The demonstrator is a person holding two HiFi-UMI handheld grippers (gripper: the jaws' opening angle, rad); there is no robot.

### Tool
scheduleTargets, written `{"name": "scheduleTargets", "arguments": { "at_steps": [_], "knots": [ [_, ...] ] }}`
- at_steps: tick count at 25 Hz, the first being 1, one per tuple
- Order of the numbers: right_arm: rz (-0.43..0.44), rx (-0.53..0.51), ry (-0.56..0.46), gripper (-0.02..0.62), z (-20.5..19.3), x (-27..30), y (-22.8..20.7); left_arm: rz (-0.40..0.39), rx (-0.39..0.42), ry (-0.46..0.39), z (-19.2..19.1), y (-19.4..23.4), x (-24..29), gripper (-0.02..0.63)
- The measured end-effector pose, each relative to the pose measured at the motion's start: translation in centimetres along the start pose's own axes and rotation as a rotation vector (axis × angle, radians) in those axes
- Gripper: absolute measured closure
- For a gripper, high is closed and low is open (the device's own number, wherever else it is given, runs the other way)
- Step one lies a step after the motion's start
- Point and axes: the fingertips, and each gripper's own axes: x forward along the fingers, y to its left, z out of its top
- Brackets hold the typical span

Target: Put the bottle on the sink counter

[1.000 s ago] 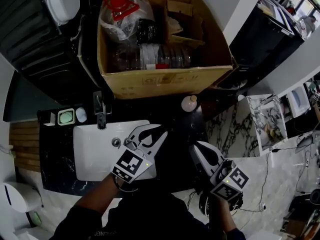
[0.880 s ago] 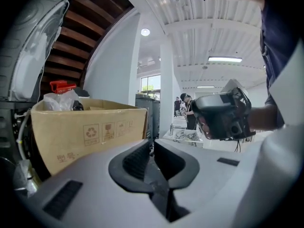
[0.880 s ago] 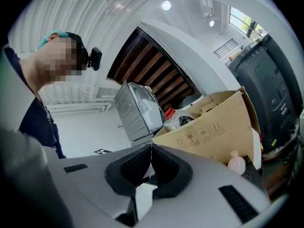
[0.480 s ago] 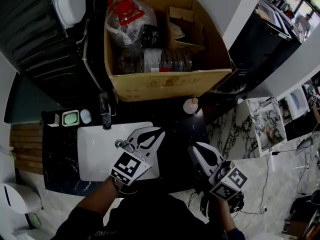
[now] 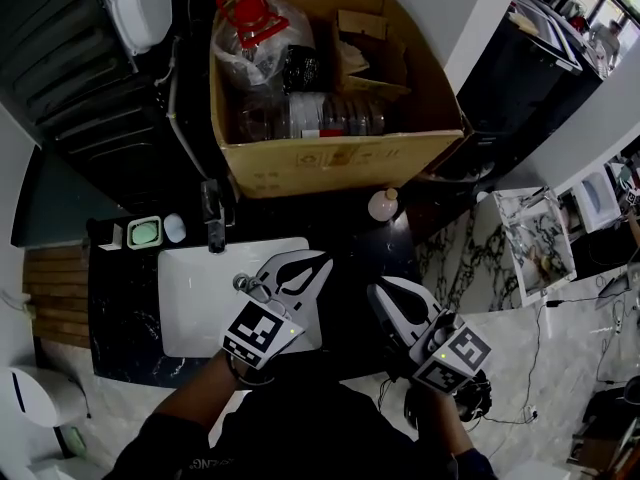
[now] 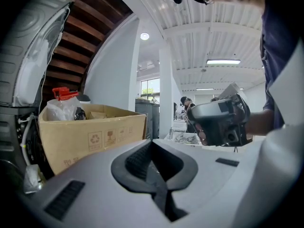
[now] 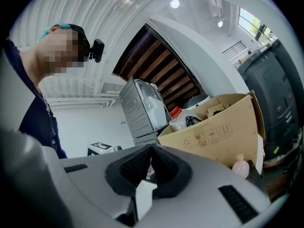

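Clearly apart, the bottle (image 5: 382, 205) stands beyond the right hand-held gripper (image 5: 380, 290).

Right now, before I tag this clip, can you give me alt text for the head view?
Seen from above, a person holds the left gripper over the white sink's edge and the right gripper over the dark counter, both with jaws together and empty. Beyond them a small pale bottle stands beside an open cardboard box of plastic containers.

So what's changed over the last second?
The left gripper closed its jaws on nothing, above the sink edge. The right gripper edged slightly left, shut and empty. The bottle stays on the counter beside the cardboard box, untouched.
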Motion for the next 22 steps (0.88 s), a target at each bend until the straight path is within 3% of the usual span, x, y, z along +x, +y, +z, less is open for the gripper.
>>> {"name": "scheduleTargets", "arguments": {
  "at_steps": [22],
  "knots": [
    [-0.033,-0.029,-0.030,0.569,1.1,-0.5,-0.6,0.021,-0.002,-0.011,1.1,-0.3,-0.1,0.598]
  ]
}}
